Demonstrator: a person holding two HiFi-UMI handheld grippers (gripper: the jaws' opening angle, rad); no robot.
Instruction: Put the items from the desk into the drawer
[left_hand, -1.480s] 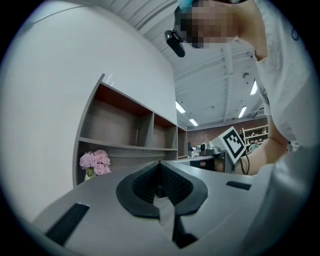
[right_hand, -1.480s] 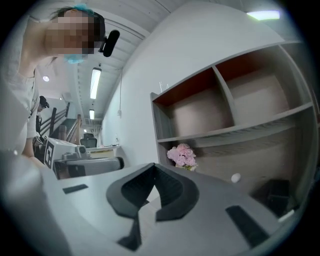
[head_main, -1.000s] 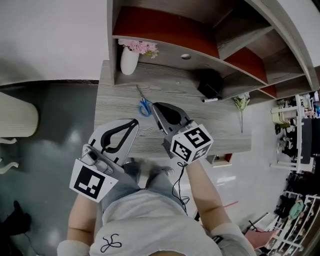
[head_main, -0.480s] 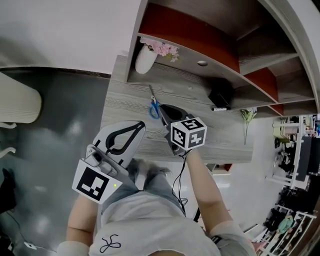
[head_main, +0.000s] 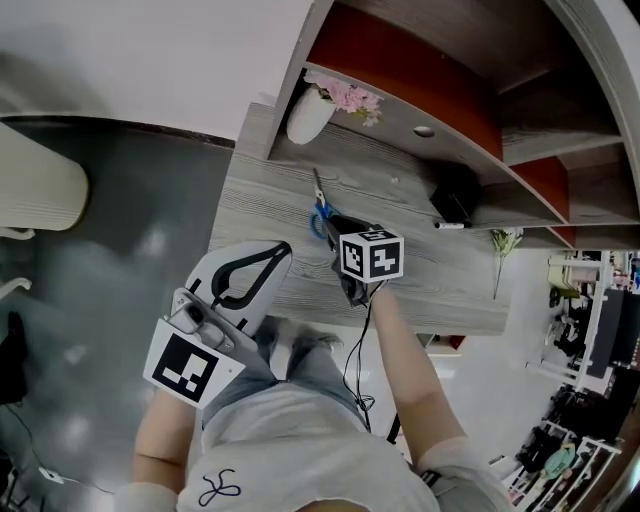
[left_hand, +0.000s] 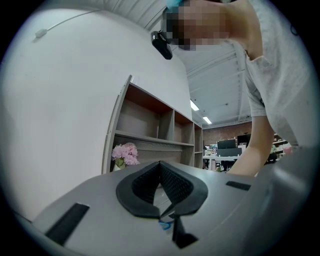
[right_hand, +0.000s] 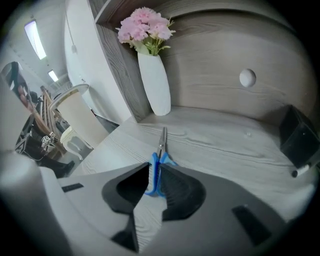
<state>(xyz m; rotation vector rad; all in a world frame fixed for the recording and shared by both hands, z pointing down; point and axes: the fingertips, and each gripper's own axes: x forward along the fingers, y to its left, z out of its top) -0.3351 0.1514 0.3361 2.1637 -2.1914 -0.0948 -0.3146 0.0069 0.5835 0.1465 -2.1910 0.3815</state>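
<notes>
Blue-handled scissors (head_main: 318, 198) (right_hand: 162, 141) lie on the grey wooden desk (head_main: 260, 200), blades pointing to the back. My right gripper (head_main: 330, 220) (right_hand: 154, 168) is tipped down right over their handles. Its jaws stand a narrow slit apart, and one blue handle loop shows through that slit. I cannot tell whether the pads touch it. My left gripper (head_main: 282, 248) (left_hand: 160, 164) hangs shut and holding nothing at the desk's front edge, left of the right one.
A white vase of pink flowers (head_main: 310, 115) (right_hand: 154, 85) stands at the back left under the shelf unit (head_main: 420, 70). A black box (head_main: 453, 195), a marker pen (head_main: 450, 225) and a flower stem (head_main: 497, 255) lie to the right.
My right gripper has gone forward and down from the desk's middle onto the scissors' handles. The left gripper has kept its place.
</notes>
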